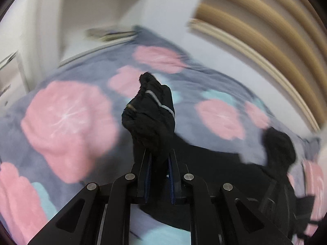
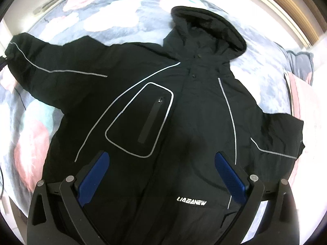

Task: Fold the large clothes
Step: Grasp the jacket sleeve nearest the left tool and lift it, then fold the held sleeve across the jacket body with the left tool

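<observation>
Left gripper [image 1: 159, 159] jaws pinching crumpled black jacket [image 2: 163, 112] cuff — right gripper [image 2: 161, 163] jaws spread.

We see the jacket [image 2: 184, 106] lying spread on the bed [image 2: 126, 26], its hood [image 2: 212, 30] toward one o'clock and its sleeves out at nine and three. The sleeve cuff [image 1: 151, 112] stands up between our left tongs [image 1: 159, 159]; our right tongs [image 2: 161, 163] hang over the jacket's front.

1. The left tongs [image 1: 160, 159] are showing matte black linkage arms, each tipped with a round silver pivot pin; 4 pins are visible.
2. Its fingers are carrying dark blue pads [image 1: 148, 180] on their inner faces.
3. The right tongs [image 2: 161, 159] are wearing the same black frame, silver pins and ribbed blue pads [image 2: 230, 178].
</observation>
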The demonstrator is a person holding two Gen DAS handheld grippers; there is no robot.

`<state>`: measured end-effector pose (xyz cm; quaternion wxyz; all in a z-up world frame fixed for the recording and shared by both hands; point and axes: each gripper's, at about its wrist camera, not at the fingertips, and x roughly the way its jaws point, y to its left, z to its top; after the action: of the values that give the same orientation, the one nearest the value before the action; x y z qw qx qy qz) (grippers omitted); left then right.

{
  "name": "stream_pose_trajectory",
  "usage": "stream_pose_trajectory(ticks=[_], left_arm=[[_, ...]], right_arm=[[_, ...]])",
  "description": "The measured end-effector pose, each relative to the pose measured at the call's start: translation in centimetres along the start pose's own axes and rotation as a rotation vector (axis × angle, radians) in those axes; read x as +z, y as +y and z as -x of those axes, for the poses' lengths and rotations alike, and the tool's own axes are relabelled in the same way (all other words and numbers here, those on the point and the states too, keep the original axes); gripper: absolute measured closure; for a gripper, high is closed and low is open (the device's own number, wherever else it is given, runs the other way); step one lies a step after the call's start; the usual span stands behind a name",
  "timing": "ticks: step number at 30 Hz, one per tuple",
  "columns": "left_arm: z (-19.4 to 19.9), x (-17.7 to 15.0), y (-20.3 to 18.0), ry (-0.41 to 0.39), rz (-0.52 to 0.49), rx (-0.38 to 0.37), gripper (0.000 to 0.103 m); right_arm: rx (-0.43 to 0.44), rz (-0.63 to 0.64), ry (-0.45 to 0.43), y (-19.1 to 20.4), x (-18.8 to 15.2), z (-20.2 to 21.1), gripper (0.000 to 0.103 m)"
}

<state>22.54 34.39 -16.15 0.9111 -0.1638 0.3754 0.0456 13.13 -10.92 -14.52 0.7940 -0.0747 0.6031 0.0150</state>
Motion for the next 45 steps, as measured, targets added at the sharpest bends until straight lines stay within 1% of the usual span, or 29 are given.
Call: stream_pose_trajectory(ticks=[1,2,6,8,9,11,12,13,14,17,19,20,22,23,25,26,27,29,31,32,34,35,37,38,39,40,41,43,45], left_arm=[[0.8,-0.3,-1.7,-0.002,-0.037,-0.016,0.089],[1.7,-0.8,-4.0,-0.007,-0.081,-0.052,0.09],[3.2,-2.9,-11.5,0.018,-0.175,-0.212,0.09],[3.5,-4.7,-16.3,0.045,-0.259,-0.288,0.09],[3.4,-5.6,-18.5,0.067,-0.286,-0.347,0.093],[3.1,-7.6,-22.4,0.116,-0.317,-0.448,0.094],[2.7,-8.9,-24.6,0.144,-0.352,-0.481,0.094],[1.9,-10.3,-26.9,0.174,-0.402,-0.494,0.094],[1.0,-11.4,-28.5,0.203,-0.432,-0.497,0.094],[-1.6,-13.9,-30.8,0.317,-0.465,-0.501,0.094],[-2.3,-14.4,-30.5,0.366,-0.436,-0.49,0.094],[-2.1,-14.5,-30.3,0.37,-0.419,-0.479,0.093],[-2.4,-13.3,-28.2,0.359,-0.367,-0.438,0.09],[-2.3,-12.9,-26.6,0.354,-0.349,-0.413,0.089],[-2.1,-11.7,-23.2,0.323,-0.292,-0.338,0.087],[-2.2,-11.3,-22.0,0.315,-0.271,-0.318,0.087],[-2.1,-10.7,-20.0,0.304,-0.235,-0.289,0.084],[-2.2,-9.7,-16.8,0.291,-0.178,-0.24,0.079],[-2.1,-9.1,-14.5,0.276,-0.144,-0.195,0.075],[-1.9,-8.9,-13.2,0.264,-0.129,-0.169,0.074],[-2.0,-8.3,-11.8,0.253,-0.106,-0.15,0.073],[-2.0,-8.3,-11.2,0.25,-0.091,-0.141,0.072],[-2.0,-8.5,-10.0,0.253,-0.071,-0.131,0.07],[-2.0,-8.7,-10.0,0.256,-0.07,-0.126,0.07],[-2.3,-8.9,-9.9,0.261,-0.073,-0.118,0.07],[-2.5,-9.0,-10.1,0.268,-0.078,-0.111,0.07],[-2.7,-9.1,-10.3,0.273,-0.083,-0.108,0.07],[-3.0,-9.1,-11.2,0.283,-0.11,-0.092,0.07],[-2.9,-8.9,-12.1,0.279,-0.132,-0.09,0.07]], right_arm=[[0.006,-0.018,-0.009,-0.5,-0.3,0.5,0.0],[0.01,-0.028,-0.015,-0.8,-0.5,0.7,0.0],[0.008,-0.065,-0.039,-2.2,-1.4,1.7,0.0],[-0.001,-0.087,-0.044,-3.2,-2.0,1.9,0.0],[-0.004,-0.095,-0.044,-3.5,-2.1,1.9,0.0],[-0.014,-0.122,-0.039,-4.6,-2.6,1.7,0.0],[-0.016,-0.135,-0.036,-5.1,-2.8,1.5,0.0],[-0.02,-0.149,-0.032,-5.6,-3.1,1.3,0.0],[-0.026,-0.163,-0.027,-6.2,-3.4,1.0,0.0],[-0.024,-0.178,-0.004,-7.2,-4.1,-0.3,0.0],[0.002,-0.162,-0.002,-7.0,-3.8,-1.2,0.0],[0.035,-0.149,-0.006,-6.5,-3.4,-1.6,0.0],[0.104,-0.129,-0.02,-4.9,-2.6,-2.3,0.0],[0.167,-0.113,-0.038,-3.7,-1.2,-2.8,0.0],[0.247,-0.092,-0.066,-2.2,0.7,-3.4,0.0],[0.303,-0.078,-0.082,-0.6,2.4,-4.0,0.0],[0.333,-0.071,-0.087,0.6,3.7,-4.7,0.0],[0.369,-0.04,-0.096,3.5,6.2,-6.1,0.0],[0.379,-0.004,-0.094,6.2,8.5,-7.8,0.001],[0.385,0.008,-0.085,7.4,9.4,-8.6,0.004],[0.406,0.008,-0.045,9.7,11.2,-11.0,0.009],[0.41,-0.001,-0.027,10.0,11.7,-12.3,0.009],[0.428,-0.046,0.044,10.8,12.7,-15.2,0.009],[0.45,-0.071,0.078,11.0,12.9,-16.4,0.014],[0.492,-0.094,0.1,11.0,13.0,-17.2,0.021],[0.556,-0.108,0.109,11.0,13.0,-17.6,0.054],[0.579,-0.111,0.114,11.0,12.9,-17.5,0.07],[0.569,-0.102,0.069,10.4,12.4,-16.2,0.073],[0.55,-0.085,0.007,8.8,11.5,-13.7,0.075]])
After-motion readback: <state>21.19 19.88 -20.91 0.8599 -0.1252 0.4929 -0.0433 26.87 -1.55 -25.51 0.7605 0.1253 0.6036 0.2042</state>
